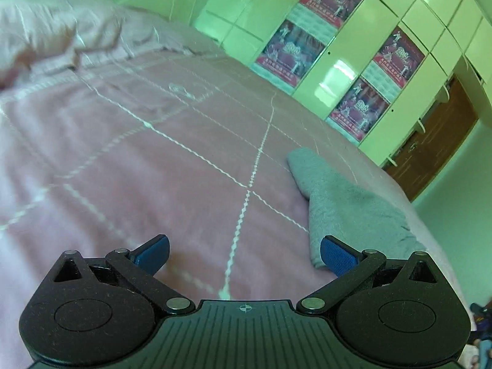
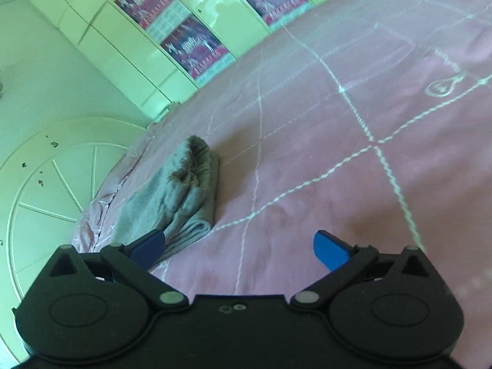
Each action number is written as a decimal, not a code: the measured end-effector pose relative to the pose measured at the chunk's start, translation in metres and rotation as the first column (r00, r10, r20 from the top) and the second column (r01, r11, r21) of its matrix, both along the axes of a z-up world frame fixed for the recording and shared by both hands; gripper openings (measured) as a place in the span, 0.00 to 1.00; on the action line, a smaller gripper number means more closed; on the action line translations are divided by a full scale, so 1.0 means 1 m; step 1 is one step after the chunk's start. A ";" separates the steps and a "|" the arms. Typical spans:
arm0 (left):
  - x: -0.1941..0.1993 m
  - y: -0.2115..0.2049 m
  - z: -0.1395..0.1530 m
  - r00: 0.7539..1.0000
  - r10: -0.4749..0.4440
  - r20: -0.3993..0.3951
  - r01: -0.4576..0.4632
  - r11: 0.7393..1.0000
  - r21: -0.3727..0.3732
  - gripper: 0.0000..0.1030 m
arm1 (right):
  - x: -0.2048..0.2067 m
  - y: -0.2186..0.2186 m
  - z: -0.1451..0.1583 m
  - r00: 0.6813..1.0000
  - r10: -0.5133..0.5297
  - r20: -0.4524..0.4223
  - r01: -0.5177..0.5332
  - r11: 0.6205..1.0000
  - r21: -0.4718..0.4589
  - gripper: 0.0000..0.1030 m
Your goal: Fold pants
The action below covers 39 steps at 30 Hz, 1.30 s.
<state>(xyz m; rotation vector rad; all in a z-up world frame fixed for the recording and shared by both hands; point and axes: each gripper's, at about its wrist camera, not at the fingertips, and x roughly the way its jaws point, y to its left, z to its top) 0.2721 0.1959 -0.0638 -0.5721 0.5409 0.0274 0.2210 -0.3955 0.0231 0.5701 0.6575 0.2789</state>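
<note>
The soft grey folded pants lie on the pink stitched bedspread. The left gripper and the right gripper both gape wide and empty, with the pants at two o'clock of the left one.

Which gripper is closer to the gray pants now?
Probably the right gripper: the folded gray pants reach its open jaws. The left gripper, also open, has them off to one side.

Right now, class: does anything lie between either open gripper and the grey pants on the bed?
Nothing visible does. Only bare pink bedspread separates the left gripper and right gripper from the pants.
</note>
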 end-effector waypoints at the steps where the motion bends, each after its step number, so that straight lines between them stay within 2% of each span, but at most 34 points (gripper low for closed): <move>1: -0.013 -0.002 0.006 1.000 0.011 0.018 -0.012 1.000 0.016 1.00 | -0.012 0.003 0.004 1.000 -0.003 0.019 0.004 1.000 -0.028 0.95; 4: -0.054 -0.014 0.022 0.994 0.050 0.095 -0.052 0.998 0.027 1.00 | -0.050 0.014 0.017 0.996 -0.018 0.091 0.028 0.994 -0.108 0.95; 9: -0.106 -0.049 0.045 0.985 0.047 0.165 -0.062 0.994 0.088 1.00 | -0.097 0.033 0.032 0.985 -0.041 0.168 0.064 0.989 -0.134 0.95; 13: -0.142 -0.076 0.060 0.979 0.024 0.205 -0.045 0.994 0.099 1.00 | -0.131 0.049 0.048 0.970 -0.037 0.241 0.083 0.979 -0.186 0.95; 16: -0.172 -0.098 0.073 0.969 -0.002 0.246 -0.039 0.986 0.162 1.00 | -0.160 0.056 0.056 0.961 -0.055 0.271 0.111 0.974 -0.198 0.95; 19: -0.196 -0.124 0.082 0.963 -0.071 0.261 0.006 0.970 0.241 1.00 | -0.188 0.068 0.060 0.951 -0.051 0.306 0.129 0.962 -0.241 0.95; 21: -0.210 -0.136 0.084 0.957 -0.105 0.271 0.033 0.966 0.256 1.00 | -0.197 0.079 0.065 0.948 -0.027 0.319 0.125 0.948 -0.293 0.95; 27: -0.255 -0.165 0.091 0.944 -0.174 0.282 0.093 0.956 0.278 1.00 | -0.228 0.094 0.076 0.928 0.003 0.373 0.132 0.932 -0.337 0.95; 34: -0.267 -0.187 0.100 0.935 -0.219 0.277 0.122 0.936 0.330 1.00 | -0.228 0.126 0.072 0.914 0.056 0.401 0.120 0.909 -0.399 0.95; 39: -0.274 -0.205 0.105 0.933 -0.244 0.262 0.126 0.909 0.398 1.00 | -0.227 0.142 0.070 0.907 0.088 0.413 0.111 0.894 -0.434 0.95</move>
